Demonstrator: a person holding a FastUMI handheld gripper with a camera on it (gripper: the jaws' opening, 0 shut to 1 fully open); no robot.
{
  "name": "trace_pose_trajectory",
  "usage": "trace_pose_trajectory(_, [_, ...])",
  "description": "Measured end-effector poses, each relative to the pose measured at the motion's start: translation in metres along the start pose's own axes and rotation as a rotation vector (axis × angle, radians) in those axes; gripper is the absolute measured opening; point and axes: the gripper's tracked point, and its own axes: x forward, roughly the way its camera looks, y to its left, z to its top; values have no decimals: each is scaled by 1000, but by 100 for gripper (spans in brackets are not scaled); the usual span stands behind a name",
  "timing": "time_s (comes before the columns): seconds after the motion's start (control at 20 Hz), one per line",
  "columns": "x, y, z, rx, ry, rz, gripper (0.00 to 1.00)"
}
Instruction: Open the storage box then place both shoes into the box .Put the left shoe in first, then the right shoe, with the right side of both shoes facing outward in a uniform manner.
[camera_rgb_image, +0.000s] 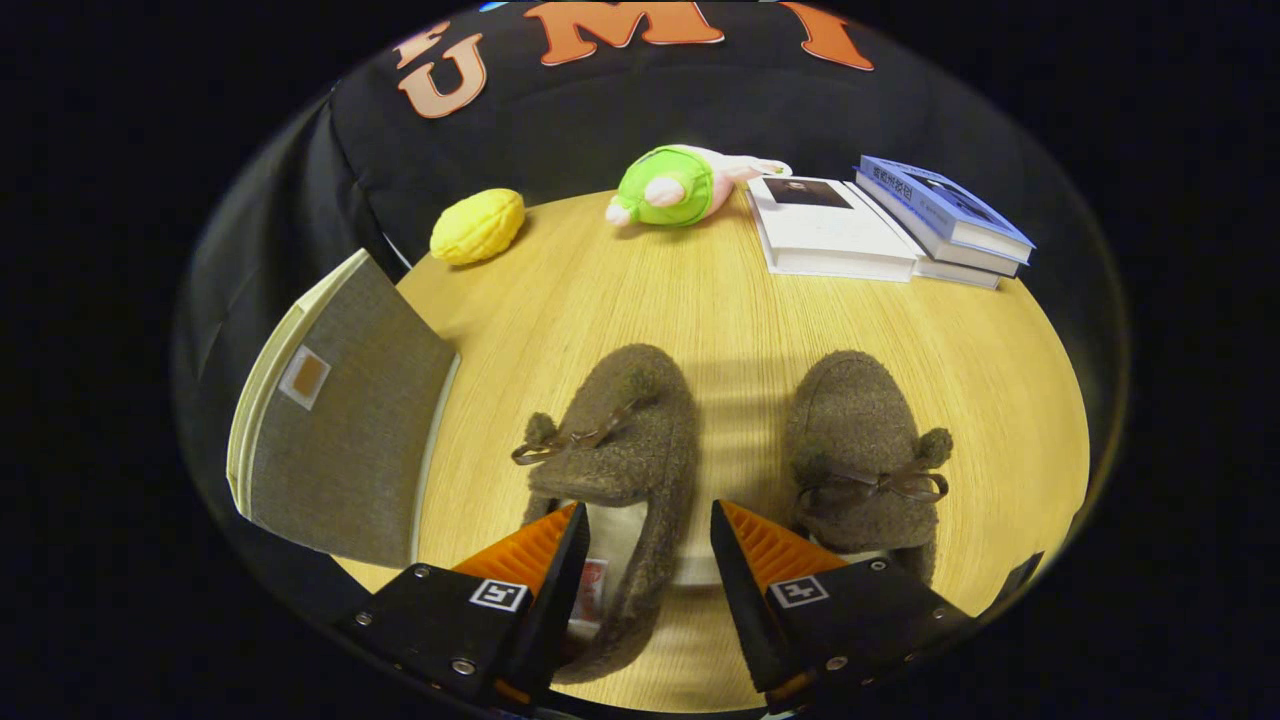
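Two fuzzy brown slippers with small bows lie toes-away on the round wooden table (720, 300). The left shoe (625, 440) sits just ahead of my gripper (645, 545), and its right side wall and pale lining run between my two fingers. The fingers stand apart, and I see no squeeze on the shoe. The right shoe (865, 450) lies beside the right finger, a little apart from it. The grey fabric storage box (345, 430) stands left of the left shoe, its flap facing me; I cannot tell whether it is lifted.
At the table's far side lie a yellow plush lemon (478, 226), a green and pink plush toy (675, 186), and a white book (825, 228) next to two stacked blue books (945, 215). Bare wood stretches between these and the shoes.
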Motion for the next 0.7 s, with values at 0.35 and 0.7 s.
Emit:
trace_pose_trajectory(0.35, [16,2,-5,115,22,9,27])
trace_pose_trajectory(0.7, [3,6,3,201,12,34,4])
